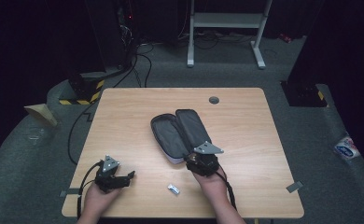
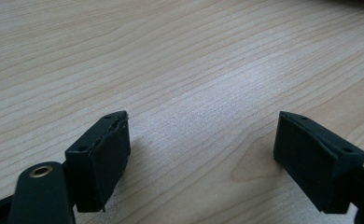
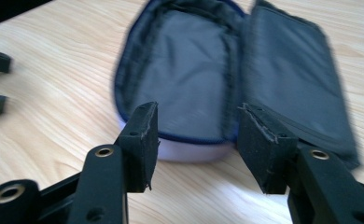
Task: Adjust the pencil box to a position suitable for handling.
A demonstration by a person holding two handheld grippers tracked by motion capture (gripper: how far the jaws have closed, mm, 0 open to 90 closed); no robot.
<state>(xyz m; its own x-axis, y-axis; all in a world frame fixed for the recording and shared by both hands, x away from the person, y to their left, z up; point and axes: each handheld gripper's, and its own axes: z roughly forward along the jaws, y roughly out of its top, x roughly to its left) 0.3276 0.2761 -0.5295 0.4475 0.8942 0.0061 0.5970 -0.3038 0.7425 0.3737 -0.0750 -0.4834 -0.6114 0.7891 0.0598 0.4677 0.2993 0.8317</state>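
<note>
Pale wood table [image 1: 124, 116], dark room behind with cables and a white stand on the grey floor; one open pouch [image 1: 180, 133], grey-lined, zip rim dark blue, lying flat with its lid folded out beside the tray half.

Your right gripper [image 1: 202, 161]: jaws parted, nothing between them; in the right gripper view the pouch [image 3: 194, 79] sits just ahead of the jaws, its near rim lined up with the gap, not yet touched as far as you can see.

Your left gripper [image 1: 117, 178]: jaws wide apart, resting low over bare wood [image 2: 180, 60], holding nothing.

One small pale item [image 1: 173, 189], too small to identify; it lies on the table between your two grippers, nearer your right hand [image 1: 213, 184].

Step in hand, by judgement: approach to the open pouch, nothing loaded yet; the next move calls for you either to steady the pouch's near rim with the right jaws, or to turn to the small item, close gently on it and carry it into the tray half rather than onto the lid.
</note>
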